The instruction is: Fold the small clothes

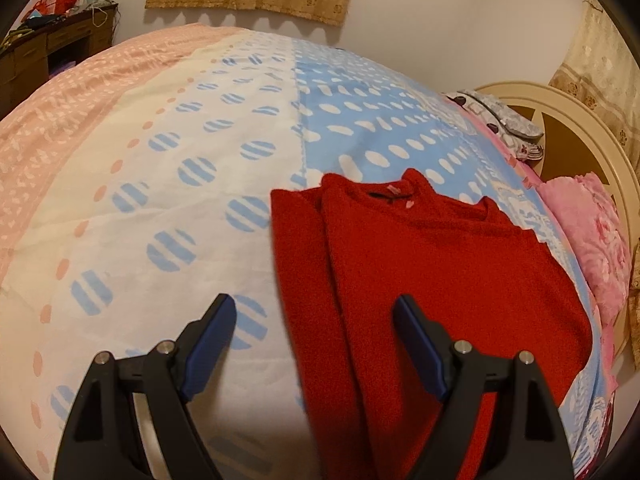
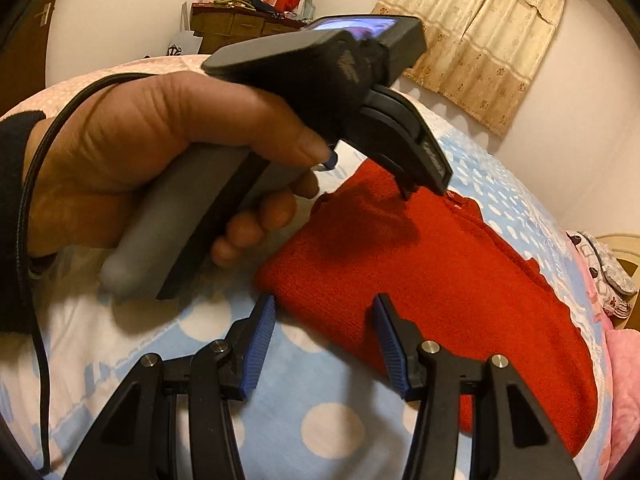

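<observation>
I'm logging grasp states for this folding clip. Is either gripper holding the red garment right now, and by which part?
Nothing is held. The left gripper and right gripper are both open above the red sweater, which lies on the bed.

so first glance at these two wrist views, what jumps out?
The red sweater dominates both views, lying partly folded on the dotted blue-and-white bedspread. In the right wrist view the person's left hand fills the upper left, gripping the left gripper above the sweater's far end. Both it and the right gripper are open, holding nothing; the right one sits at the sweater's near corner.
</observation>
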Demonstrator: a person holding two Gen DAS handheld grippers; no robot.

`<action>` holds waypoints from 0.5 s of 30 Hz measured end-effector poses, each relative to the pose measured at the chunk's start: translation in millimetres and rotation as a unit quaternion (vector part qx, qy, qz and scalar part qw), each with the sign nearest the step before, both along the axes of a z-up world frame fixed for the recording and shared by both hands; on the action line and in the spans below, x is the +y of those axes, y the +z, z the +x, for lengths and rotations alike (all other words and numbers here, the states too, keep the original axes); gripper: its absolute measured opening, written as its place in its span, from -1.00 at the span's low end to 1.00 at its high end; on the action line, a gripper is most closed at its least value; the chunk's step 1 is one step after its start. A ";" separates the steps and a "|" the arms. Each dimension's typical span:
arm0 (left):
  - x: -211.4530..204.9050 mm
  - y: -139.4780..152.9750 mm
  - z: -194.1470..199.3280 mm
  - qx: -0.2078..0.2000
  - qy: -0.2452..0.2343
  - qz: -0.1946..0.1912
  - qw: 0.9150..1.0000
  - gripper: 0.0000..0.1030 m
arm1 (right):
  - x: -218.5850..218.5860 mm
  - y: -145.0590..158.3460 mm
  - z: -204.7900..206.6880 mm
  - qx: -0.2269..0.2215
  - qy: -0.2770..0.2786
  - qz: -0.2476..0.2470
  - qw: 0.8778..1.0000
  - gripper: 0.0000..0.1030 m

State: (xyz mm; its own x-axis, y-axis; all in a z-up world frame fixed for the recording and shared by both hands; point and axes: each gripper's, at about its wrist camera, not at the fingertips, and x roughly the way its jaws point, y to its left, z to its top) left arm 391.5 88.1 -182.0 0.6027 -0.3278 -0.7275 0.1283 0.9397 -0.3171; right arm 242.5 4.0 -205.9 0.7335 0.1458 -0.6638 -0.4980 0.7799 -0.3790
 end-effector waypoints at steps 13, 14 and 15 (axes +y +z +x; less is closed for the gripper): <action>9.9 -0.3 0.1 -0.022 -0.012 -0.071 0.997 0.64 | -2.9 -1.3 2.0 -0.007 -0.007 0.014 1.000 0.00; 10.2 -0.1 0.9 -0.023 -0.011 -0.074 0.997 0.64 | -5.5 -2.6 3.6 -0.009 -0.007 0.013 1.000 0.00; 9.2 -1.6 3.2 -0.017 -0.008 -0.070 0.997 0.63 | -9.1 -3.2 2.9 -0.010 -0.007 0.013 1.000 0.00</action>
State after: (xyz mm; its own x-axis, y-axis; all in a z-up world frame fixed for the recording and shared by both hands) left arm 394.7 97.3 -183.6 0.6197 -0.4346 -0.6535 0.1564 0.8843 -0.4399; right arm 245.4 -5.1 -209.1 0.7495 0.1520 -0.6444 -0.4785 0.7969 -0.3686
